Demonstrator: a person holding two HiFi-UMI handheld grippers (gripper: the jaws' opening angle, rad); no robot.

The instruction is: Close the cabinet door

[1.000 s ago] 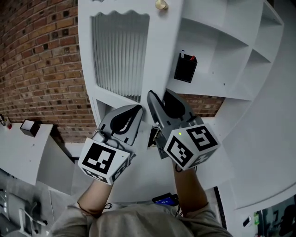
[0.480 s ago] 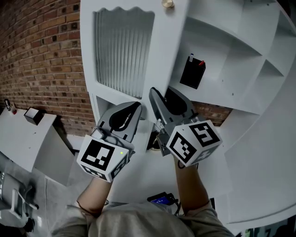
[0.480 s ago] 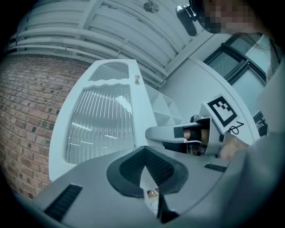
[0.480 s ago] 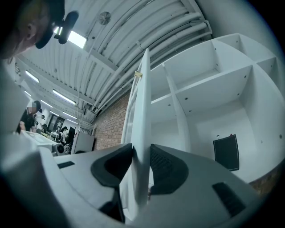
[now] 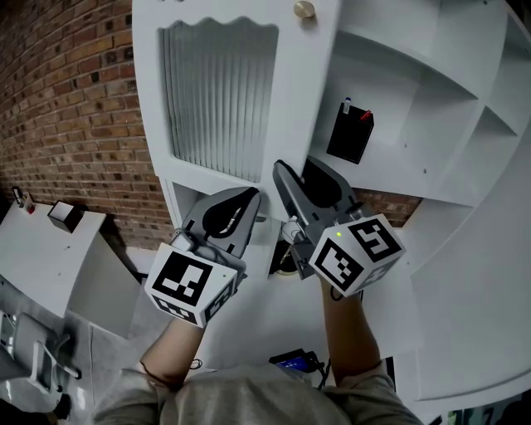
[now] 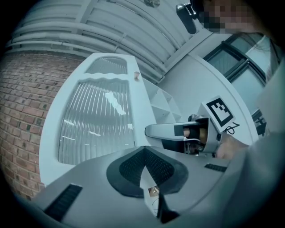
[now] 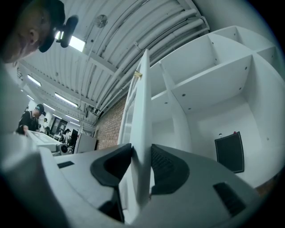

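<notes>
Cabinet door [image 5: 303,83] has its free edge between the fingers of the right gripper [image 7: 141,153]. One dark pad lies against each face of the white panel, and the panel fills the gap between them. These jaws have just been opening a little, with the door's edge between them. In the right gripper view the door shows edge-on, rising straight up from the pads.

The left gripper [image 6: 143,153] has its fingers pressed together, tips meeting, with nothing between them. In the head view it sits just left of the right gripper, pointing at the door's bottom rail below the ribbed glass panel [image 5: 220,100]. Whether its tips touch the rail I cannot tell.

Each gripper carries its marker cube at the rear, the left cube [image 5: 187,286] and the right cube [image 5: 357,253], with the person's forearms behind them.

The door stands swung out from the white cabinet [image 5: 431,100] — not closed. A brass knob [image 5: 304,10] sits on the door near the gripped edge, higher up. To the right, the cabinet's open shelves show, and a black box [image 5: 350,133] stands in one compartment. A brick wall [image 5: 66,124] lies to the left of the door.
</notes>
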